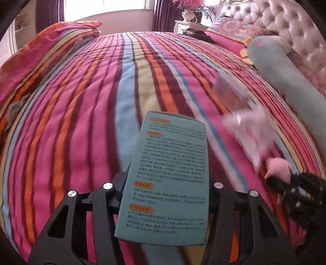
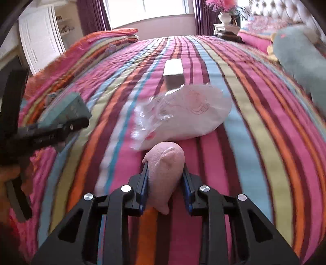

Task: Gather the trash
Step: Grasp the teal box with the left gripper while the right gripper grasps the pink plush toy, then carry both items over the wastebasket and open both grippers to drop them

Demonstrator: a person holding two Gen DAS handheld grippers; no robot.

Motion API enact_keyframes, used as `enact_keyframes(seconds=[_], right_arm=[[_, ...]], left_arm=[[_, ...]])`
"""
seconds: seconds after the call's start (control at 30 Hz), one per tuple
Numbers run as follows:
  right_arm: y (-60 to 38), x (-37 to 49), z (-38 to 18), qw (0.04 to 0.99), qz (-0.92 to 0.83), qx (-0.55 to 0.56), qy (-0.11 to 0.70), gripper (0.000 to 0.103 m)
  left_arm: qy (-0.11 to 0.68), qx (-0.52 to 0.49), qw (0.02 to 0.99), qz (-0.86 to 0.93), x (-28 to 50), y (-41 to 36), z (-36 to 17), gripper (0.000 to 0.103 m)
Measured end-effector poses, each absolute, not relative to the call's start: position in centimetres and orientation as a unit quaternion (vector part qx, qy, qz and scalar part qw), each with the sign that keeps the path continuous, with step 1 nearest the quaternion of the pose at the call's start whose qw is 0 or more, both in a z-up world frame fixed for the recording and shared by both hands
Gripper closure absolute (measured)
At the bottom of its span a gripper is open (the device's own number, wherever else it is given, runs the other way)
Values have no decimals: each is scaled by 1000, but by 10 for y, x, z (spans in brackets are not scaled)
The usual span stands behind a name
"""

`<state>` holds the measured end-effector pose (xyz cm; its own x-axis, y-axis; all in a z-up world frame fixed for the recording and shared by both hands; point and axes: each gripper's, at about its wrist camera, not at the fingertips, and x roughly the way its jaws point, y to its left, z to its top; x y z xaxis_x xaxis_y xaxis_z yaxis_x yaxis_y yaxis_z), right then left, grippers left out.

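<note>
Box: a teal printed box (image 1: 167, 179) is sitting pinched in the left gripper (image 1: 165, 195), long axis pointing away over the bed.
Toy: the right gripper (image 2: 165, 183) is clamping a pink plush toy (image 2: 164, 171).
Bag: a clear plastic bag (image 2: 183, 114) is lying just beyond, blurred.
Surface: a striped bedspread (image 1: 81, 122) is running toward a window (image 2: 146, 10).

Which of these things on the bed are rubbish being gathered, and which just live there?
Part of the job:
- teal box, held in the left gripper
- clear plastic bag
- small white card
- pink plush piece, held in the right gripper

Just lying about:
- long grey plush toy
- folded quilt
- vase of flowers
</note>
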<state>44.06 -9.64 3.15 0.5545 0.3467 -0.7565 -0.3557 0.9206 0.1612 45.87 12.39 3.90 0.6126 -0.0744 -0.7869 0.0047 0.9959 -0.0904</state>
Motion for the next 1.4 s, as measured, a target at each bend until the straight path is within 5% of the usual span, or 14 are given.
enact_keyframes(seconds=[0.43, 0.7, 1.1, 1.4], right_arm=[[-140, 208, 66, 882, 291, -15, 371, 76], [-150, 76, 23, 830, 331, -36, 447, 76], [-135, 22, -130, 748, 249, -73, 611, 76], [-147, 19, -168, 723, 224, -64, 650, 76]], left_arm=[[377, -60, 922, -62, 174, 105, 68, 52], [436, -13, 898, -67, 8, 58, 17, 52], [613, -14, 786, -78, -42, -8, -162, 52], [633, 1, 769, -85, -40, -24, -174, 52]])
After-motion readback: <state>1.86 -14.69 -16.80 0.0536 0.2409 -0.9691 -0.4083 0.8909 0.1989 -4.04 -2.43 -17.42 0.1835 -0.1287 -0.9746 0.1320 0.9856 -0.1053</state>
